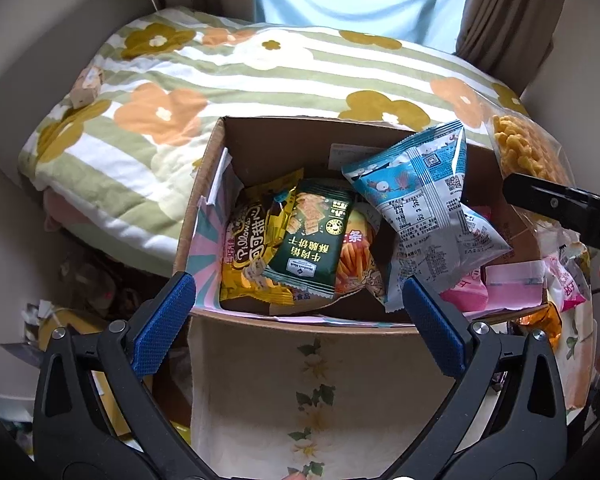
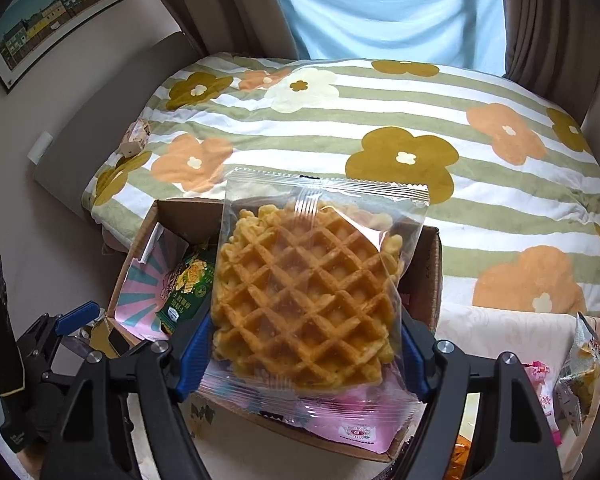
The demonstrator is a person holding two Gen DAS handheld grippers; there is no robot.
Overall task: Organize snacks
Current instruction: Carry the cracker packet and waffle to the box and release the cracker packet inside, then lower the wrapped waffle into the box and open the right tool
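The right claw [image 2: 304, 344] is gripping a clear-wrapped waffle pack [image 2: 306, 292] by its side edges, w/ the blue pads pressing in from both sides. It's hanging over the cardboard box [image 2: 430, 280], prob. so it can be dropped straight in w/ the rest.

The left claw [image 1: 300, 300] is gaping wide w/ nothing between its fingers, hovering at the box's near rim [image 1: 300, 326]. The blue-white snack bag [image 1: 428, 216] is leaning on the right side of the pile inside (looks freshly let go, but that's a guess). The green biscuit pack [image 1: 314, 240] and yellow Pillows pack [image 1: 248, 252] are lying flat at the bottom left.

The box is sitting at the edge of a floral-blanket bed [image 1: 180, 92]. More pink packets [image 2: 540, 396] are waiting to the right.
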